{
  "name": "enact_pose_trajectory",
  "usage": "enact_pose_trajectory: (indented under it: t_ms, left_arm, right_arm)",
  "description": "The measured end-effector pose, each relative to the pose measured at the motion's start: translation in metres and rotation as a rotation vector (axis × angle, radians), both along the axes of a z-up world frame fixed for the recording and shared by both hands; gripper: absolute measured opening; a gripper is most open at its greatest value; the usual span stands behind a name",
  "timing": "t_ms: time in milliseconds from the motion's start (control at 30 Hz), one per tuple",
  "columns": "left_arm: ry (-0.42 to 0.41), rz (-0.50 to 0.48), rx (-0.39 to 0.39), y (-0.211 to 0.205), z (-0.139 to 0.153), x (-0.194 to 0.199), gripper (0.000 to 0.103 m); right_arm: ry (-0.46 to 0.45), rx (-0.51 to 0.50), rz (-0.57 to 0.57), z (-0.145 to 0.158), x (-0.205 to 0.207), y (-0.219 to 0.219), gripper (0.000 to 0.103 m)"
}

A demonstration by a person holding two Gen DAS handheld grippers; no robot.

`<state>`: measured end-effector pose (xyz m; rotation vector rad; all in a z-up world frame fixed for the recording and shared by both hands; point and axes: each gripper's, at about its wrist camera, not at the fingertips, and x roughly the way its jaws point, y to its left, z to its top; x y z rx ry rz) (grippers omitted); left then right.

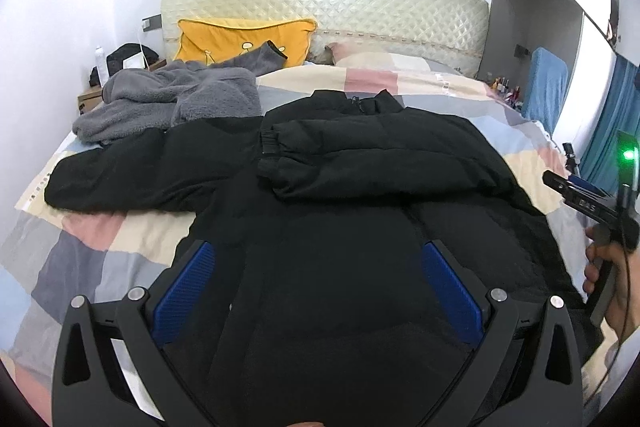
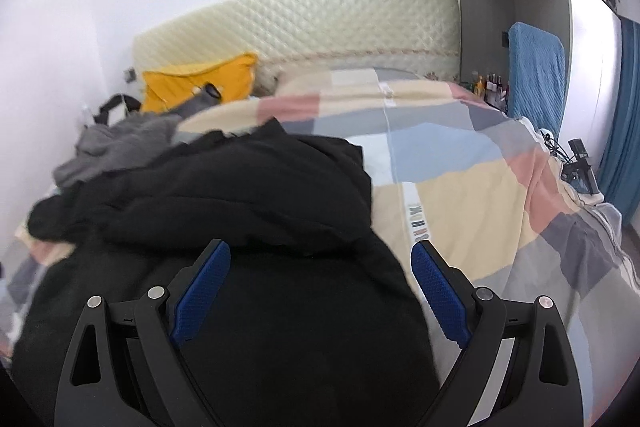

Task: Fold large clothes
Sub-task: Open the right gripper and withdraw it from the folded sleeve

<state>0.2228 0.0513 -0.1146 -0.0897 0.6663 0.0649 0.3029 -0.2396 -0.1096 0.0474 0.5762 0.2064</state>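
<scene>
My left fingers [image 1: 316,291] spread wide, nothing pinched, hovering over near hem of black jacket [image 1: 340,267]. My right fingers [image 2: 320,291] also spread, empty, over jacket's right side near bed's [image 2: 460,195] right edge. Jacket lies mid-bed; one sleeve [image 1: 360,155] folded across chest, other sleeve [image 1: 132,171] flung out toward left edge. Risks: puffy fabric likely slips from thin pinch; folded sleeve may spring open when lifting hem. Beyond, grey fleece [image 1: 168,99] touches outstretched sleeve, could drag along. Yellow pillow [image 1: 240,39] at headboard, well apart.
</scene>
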Motion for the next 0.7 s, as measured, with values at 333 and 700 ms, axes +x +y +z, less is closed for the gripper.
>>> enact_pose_trajectory:
  t_ms: [333, 700]
  left_arm:
    - [-0.006, -0.023, -0.029, -0.017, 0.013, -0.033, 0.103]
    - [0.023, -0.087, -0.021, -0.039, 0.026, -0.060, 0.103]
  right_arm:
    - [-0.093, 0.077, 0.018, 0.039, -0.086, 0.010, 0.092]
    - [-0.166, 0.050, 0.078, 0.046, -0.147, 0.022, 0.092]
